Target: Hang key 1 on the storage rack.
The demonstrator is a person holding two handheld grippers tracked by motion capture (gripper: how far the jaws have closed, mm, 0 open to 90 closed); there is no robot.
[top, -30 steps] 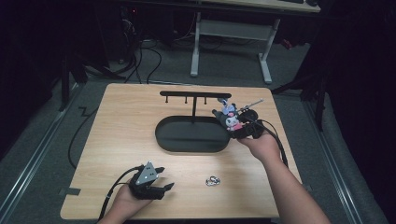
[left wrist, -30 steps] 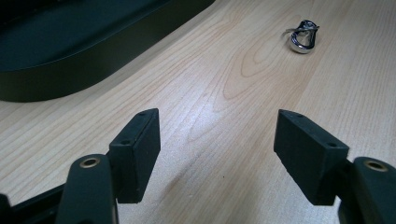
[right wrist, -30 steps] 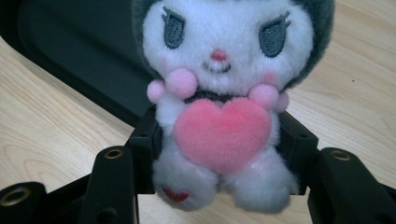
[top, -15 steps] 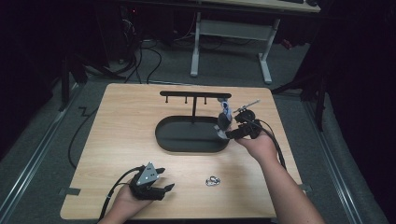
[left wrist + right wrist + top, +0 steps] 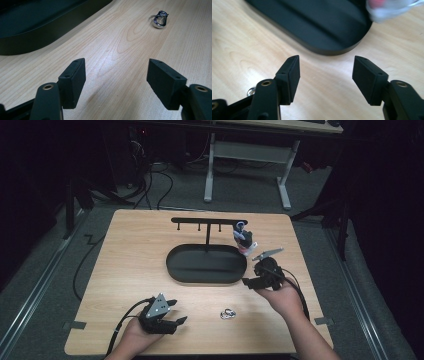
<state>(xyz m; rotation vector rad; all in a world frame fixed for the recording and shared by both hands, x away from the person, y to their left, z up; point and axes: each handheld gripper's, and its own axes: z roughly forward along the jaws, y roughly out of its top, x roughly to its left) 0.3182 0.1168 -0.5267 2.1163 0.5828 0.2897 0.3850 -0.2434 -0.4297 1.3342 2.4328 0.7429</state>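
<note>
A black oval tray carries a T-shaped rack with small hooks. A small colourful charm hangs at the rack's right end and shows as a blur in the right gripper view. My right gripper hovers low by the tray's right end; it is open, its jaws have just been closing a little, and nothing is between them. My left gripper rests open near the front edge, pointing at a small metal ring on the wood.
The tray's rim lies ahead and left of my left gripper. The wooden table ends close to both forearms at the front. A cable runs off the table's left side. Desk legs stand on the floor behind.
My right gripper has drawn back from the rack's right end toward the front of the table, leaving the charm hanging there. The left gripper has stayed put.
</note>
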